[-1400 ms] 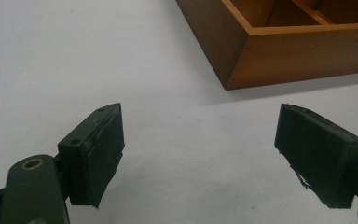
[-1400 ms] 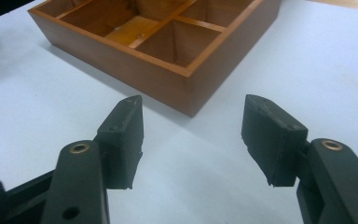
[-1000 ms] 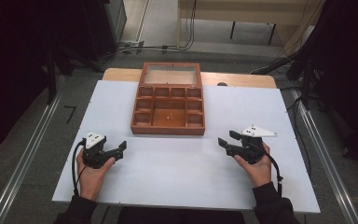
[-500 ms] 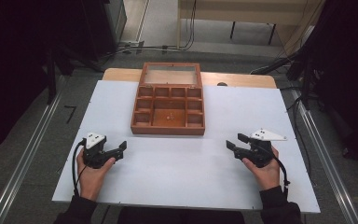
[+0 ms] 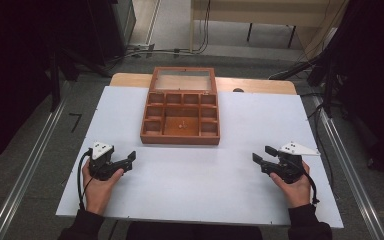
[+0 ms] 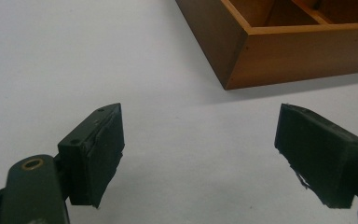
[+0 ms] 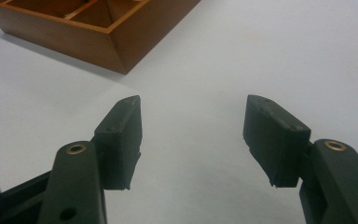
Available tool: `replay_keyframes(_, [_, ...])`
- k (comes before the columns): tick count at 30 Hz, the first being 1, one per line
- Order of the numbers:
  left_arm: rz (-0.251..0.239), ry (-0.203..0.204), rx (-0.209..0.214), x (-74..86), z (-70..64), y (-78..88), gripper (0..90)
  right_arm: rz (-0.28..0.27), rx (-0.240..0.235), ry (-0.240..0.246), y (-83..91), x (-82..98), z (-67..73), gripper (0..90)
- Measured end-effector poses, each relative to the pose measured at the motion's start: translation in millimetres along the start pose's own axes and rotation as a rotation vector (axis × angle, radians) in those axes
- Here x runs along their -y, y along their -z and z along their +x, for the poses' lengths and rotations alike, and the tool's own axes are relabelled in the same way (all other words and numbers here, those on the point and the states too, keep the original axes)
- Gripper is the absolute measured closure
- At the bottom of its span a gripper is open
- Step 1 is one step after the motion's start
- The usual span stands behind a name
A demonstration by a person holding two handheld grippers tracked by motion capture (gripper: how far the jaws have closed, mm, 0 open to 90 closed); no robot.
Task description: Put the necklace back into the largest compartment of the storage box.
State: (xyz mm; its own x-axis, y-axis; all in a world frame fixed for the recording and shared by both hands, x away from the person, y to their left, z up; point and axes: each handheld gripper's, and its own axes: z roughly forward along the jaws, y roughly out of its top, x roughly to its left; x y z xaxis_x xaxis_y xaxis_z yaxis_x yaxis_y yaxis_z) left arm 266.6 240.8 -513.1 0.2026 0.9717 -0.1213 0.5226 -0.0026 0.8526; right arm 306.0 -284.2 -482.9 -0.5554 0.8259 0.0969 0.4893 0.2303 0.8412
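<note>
While both tongs gape empty | brown wooden compartment box (image 5: pixel 181 112) lies ahead between left tongs (image 5: pixel 128 159) and right tongs (image 5: pixel 261 154) | left slightly nearer

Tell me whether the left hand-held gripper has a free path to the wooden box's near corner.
Probably yes: the left hand-held gripper stands open, with bare white table between it and the wooden box.

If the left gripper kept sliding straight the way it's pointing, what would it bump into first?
Probably the wooden compartment box. The left gripper is open with nothing between its jaws, only bare white table ahead, and the box's near corner sits slightly right of center, so it might just clip it.
</note>
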Motion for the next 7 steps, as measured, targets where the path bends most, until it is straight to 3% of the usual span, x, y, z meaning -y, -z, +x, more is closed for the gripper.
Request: replay_keyframes(7, [0.005,-0.006,-0.006,0.4,0.9,-0.9,15.9,0.009,0.033,-0.009,6.2,5.8,-9.6,33.0])
